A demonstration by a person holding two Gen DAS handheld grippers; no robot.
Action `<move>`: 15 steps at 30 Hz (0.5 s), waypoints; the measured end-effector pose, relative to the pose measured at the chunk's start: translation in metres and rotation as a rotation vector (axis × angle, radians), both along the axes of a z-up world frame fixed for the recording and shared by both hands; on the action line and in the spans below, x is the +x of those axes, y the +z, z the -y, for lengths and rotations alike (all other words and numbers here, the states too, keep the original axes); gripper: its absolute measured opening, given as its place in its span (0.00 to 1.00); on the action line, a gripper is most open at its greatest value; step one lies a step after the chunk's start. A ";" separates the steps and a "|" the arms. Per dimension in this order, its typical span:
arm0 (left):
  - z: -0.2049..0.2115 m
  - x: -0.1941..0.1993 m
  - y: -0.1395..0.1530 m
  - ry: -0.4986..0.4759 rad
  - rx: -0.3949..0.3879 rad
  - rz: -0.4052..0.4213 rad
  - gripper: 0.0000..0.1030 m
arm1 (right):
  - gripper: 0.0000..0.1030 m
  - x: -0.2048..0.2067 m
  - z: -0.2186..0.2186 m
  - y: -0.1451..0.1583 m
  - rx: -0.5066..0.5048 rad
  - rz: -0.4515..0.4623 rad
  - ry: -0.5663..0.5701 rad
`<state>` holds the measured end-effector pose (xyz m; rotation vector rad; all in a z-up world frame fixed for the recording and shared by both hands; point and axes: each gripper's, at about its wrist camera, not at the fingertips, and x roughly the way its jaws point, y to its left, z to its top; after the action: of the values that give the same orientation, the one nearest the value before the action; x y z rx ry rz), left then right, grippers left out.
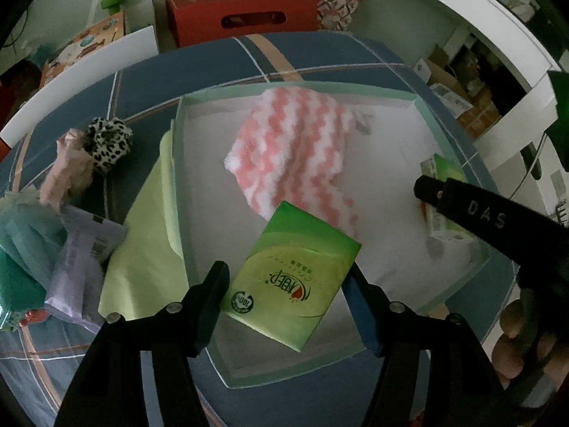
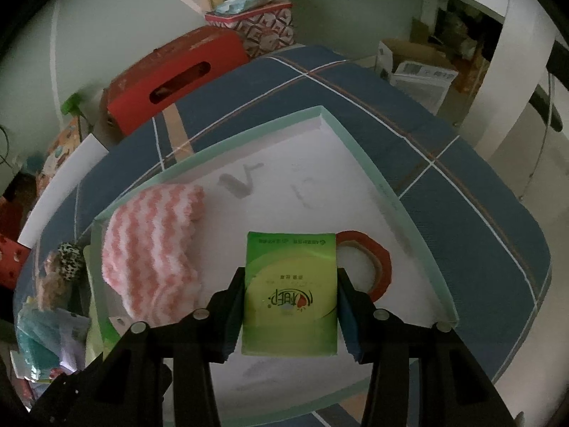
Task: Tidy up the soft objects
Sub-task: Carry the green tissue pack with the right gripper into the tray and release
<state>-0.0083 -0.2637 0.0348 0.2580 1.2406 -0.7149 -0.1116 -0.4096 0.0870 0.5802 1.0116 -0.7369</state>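
Left gripper [image 1: 288, 281]: jaws pinching 1 green tissue pack [image 1: 291, 284], long axis slanting ahead-right, above the tray [image 1: 199, 320].
Right gripper [image 2: 290, 295]: jaws pinching a 2nd pack [image 2: 290, 291], long axis straight ahead.
Towel [image 1: 295, 153]: beyond the left jaws.

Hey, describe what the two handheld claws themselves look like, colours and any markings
Both are matte black, with angular arms joined by round silver screws. The left claw and the right claw each have one black finger and one blue-padded finger. Seen from the left wrist view, the right claw's finger carries raised letters "DAS".
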 end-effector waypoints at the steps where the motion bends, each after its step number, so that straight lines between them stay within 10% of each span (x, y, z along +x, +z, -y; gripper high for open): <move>1: 0.001 0.001 -0.002 0.002 0.004 -0.006 0.65 | 0.48 0.000 0.000 0.000 0.001 0.000 0.001; 15: -0.004 0.009 -0.001 0.031 0.016 -0.015 0.73 | 0.62 0.009 -0.006 -0.009 -0.010 -0.062 0.025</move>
<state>0.0003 -0.2595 0.0333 0.2462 1.2627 -0.6822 -0.1026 -0.4039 0.0781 0.5385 1.0698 -0.7411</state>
